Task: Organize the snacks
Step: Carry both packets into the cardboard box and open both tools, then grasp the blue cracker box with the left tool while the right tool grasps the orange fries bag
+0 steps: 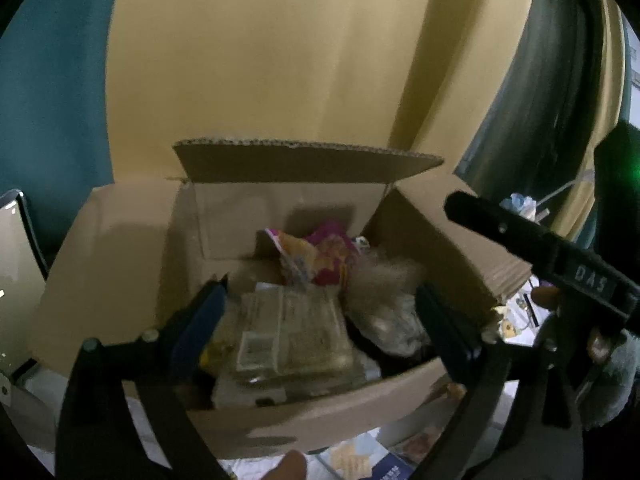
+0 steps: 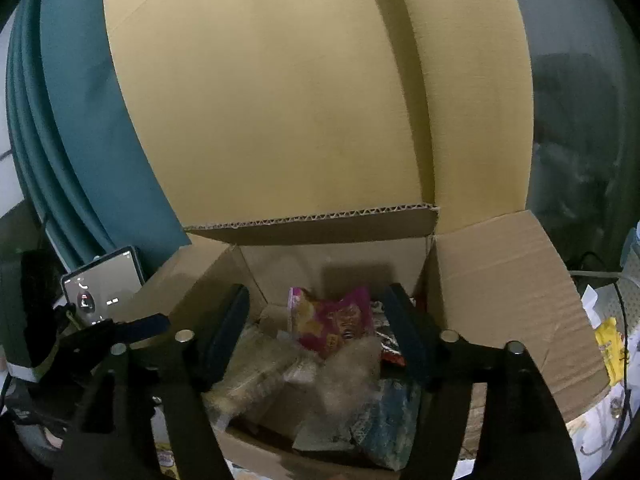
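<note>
An open cardboard box [image 1: 120,264] holds several snack packs. A pink and yellow snack bag [image 1: 316,256] lies at the back, a clear pack of biscuits [image 1: 292,332] in front, a crumpled clear bag [image 1: 388,304] on the right. My left gripper [image 1: 320,316] hangs open over the box, empty. My right gripper [image 2: 320,336] is open and empty above the same box [image 2: 500,300], over the pink bag [image 2: 336,320] and clear packs [image 2: 256,376]. The right gripper's body also shows in the left wrist view [image 1: 540,248].
A large upright cardboard sheet [image 2: 280,100] and a teal curtain [image 2: 72,128] stand behind the box. A lit phone screen [image 2: 104,284] stands left of it. A yellow packet [image 2: 608,344] and papers lie to the right. Snack packs [image 1: 360,456] lie in front of the box.
</note>
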The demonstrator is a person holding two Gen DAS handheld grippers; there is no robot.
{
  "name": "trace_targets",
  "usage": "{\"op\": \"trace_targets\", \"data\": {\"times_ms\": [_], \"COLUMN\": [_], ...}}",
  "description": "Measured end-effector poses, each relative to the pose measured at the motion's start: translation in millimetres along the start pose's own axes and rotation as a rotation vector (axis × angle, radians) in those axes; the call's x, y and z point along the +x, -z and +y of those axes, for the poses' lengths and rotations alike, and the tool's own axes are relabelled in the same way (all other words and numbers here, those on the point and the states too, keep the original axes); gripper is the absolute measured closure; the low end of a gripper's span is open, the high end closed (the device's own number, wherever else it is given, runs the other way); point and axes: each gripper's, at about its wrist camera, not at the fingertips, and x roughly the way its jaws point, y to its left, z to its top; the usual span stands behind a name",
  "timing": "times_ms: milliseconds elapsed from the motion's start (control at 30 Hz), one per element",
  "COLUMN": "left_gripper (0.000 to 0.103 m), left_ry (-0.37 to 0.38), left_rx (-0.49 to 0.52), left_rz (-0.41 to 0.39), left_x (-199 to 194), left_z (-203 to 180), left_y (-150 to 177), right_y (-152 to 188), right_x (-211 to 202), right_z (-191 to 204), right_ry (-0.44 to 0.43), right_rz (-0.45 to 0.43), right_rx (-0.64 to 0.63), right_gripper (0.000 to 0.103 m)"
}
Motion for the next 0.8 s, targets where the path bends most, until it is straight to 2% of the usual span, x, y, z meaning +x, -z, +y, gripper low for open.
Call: {"op": "trace_targets", "data": {"times_ms": [433, 800], "left_gripper": [0.005, 0.005], "left_ry": [0.011, 0.035], "left_rx": [0.038, 0.048], "left_rz": [-0.050, -0.043], "left_x": [-60, -105], "left_z": [-24, -45], "left_y": [25, 74], "right_y": [22, 55], "right_x": [-51, -106], "right_z": [21, 32], "right_ry": [0.023, 0.049], "right_rz": [-0.001, 0.006], "right_rx": [-0.058, -0.080], "right_gripper": [0.028, 0.028]}}
